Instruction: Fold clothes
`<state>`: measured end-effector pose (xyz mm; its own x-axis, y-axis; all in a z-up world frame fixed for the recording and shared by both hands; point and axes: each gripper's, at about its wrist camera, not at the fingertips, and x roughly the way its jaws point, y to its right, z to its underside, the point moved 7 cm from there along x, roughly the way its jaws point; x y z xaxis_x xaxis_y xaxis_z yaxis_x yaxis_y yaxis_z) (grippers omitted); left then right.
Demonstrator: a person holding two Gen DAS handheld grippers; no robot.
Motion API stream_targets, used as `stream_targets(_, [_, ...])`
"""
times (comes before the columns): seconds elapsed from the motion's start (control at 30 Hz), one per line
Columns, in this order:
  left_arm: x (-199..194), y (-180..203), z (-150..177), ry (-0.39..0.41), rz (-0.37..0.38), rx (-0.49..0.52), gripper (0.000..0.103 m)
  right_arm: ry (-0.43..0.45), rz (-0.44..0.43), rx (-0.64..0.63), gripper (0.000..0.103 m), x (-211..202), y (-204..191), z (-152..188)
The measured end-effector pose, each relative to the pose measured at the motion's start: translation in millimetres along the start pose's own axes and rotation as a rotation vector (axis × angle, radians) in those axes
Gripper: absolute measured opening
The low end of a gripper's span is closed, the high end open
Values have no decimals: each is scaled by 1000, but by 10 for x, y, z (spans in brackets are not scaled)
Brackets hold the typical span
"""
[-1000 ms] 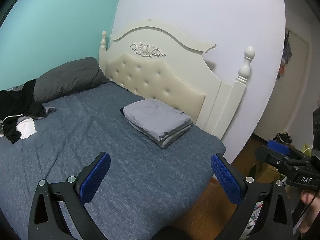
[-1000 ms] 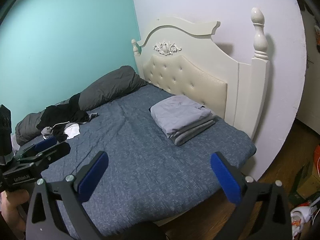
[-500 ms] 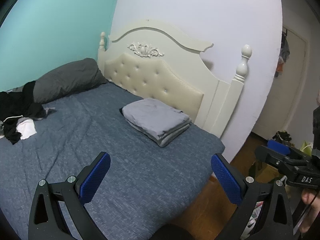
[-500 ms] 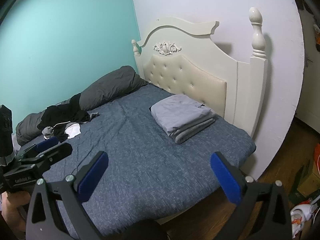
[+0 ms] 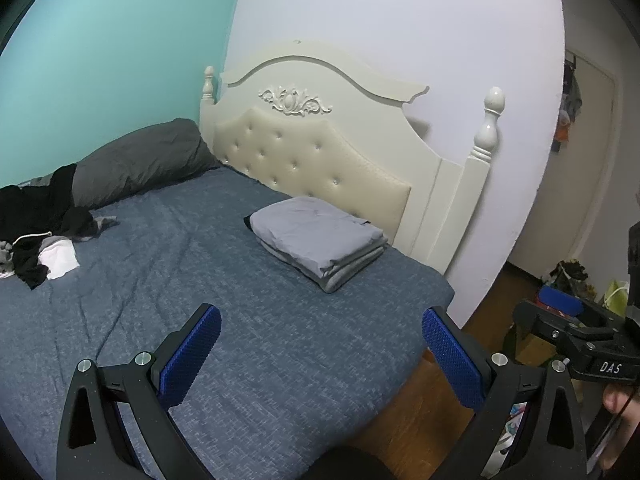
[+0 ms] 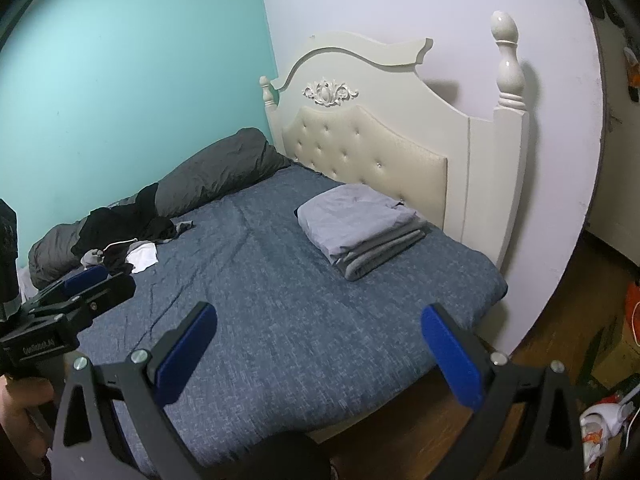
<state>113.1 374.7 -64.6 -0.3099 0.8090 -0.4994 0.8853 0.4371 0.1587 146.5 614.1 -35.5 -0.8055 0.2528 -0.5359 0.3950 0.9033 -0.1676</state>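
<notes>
Two hand-held grippers, left hand-held gripper (image 5: pixel 320 344), right hand-held gripper (image 6: pixel 318 342), jaws wide, above bed (image 5: pixel 256 320)

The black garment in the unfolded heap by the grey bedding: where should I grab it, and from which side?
Take the black garment at its loose end that trails onto the blue bedspread, beside the white cloth. Bring the open left hand-held gripper in from the open middle of the bed: the far side lies draped over the rolled grey duvet, so I would expect that side to be awkward.

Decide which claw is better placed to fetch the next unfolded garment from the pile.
Probably the left. The pile lies on the bed's far left, and the left claw sits nearer that side than the right claw. Both hover open and empty.
</notes>
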Motion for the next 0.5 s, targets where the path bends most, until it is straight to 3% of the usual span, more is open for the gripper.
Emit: stream_targets(0.5, [-37, 9, 74, -3, -14, 10, 103, -1, 7, -7, 103, -14, 18, 61])
